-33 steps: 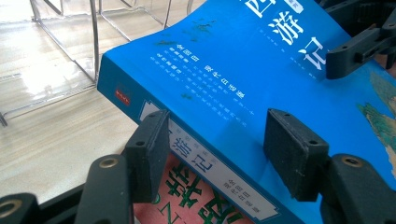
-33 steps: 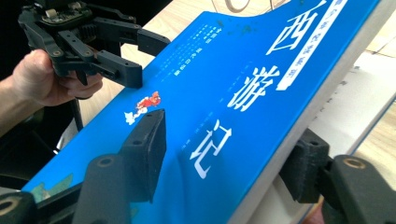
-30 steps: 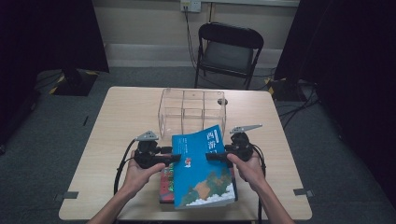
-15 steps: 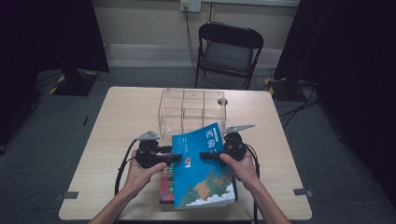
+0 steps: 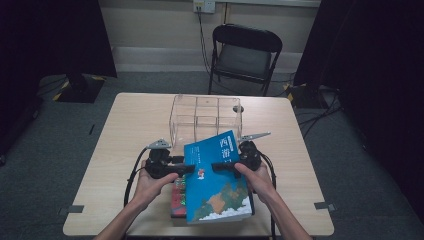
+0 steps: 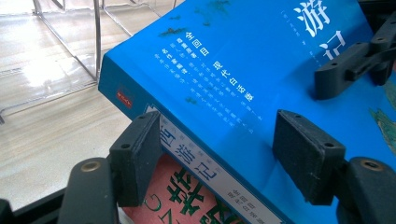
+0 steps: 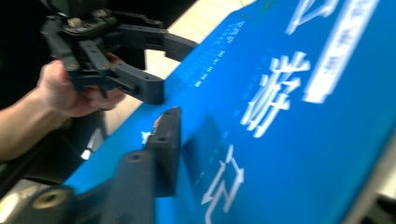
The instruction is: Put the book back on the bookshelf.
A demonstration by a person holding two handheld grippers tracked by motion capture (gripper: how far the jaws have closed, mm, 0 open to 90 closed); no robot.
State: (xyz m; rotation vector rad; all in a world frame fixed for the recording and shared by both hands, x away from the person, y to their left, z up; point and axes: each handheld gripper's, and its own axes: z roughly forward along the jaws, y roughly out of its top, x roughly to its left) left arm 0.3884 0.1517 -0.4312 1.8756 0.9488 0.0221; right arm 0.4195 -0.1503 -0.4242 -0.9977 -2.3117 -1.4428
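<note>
A blue book (image 5: 215, 185) is tilted up off a red book (image 5: 176, 200) that lies flat near the table's front edge. My left gripper (image 5: 187, 169) straddles the blue book's spine (image 6: 201, 158). One pad (image 6: 140, 158) touches the spine's lower edge and the other pad (image 6: 303, 158) stands off the cover; these jaws have just been opening. My right gripper (image 5: 220, 166) reaches in from the book's right edge. Its upper pad (image 7: 163, 140) is close over the blue cover (image 7: 303, 140), the lower jaw is hidden beneath, and the jaws have just been closing around the book.
A clear acrylic organizer (image 5: 205, 117) with several compartments stands just behind the books, mid-table. Bare wooden table (image 5: 130, 130) lies to the left and right. A black folding chair (image 5: 245, 55) stands beyond the far edge. Cables trail from both grippers toward the person.
My right gripper has slid left, in over the blue book's right edge. The book keeps its tilt and the left hand has stayed put.
</note>
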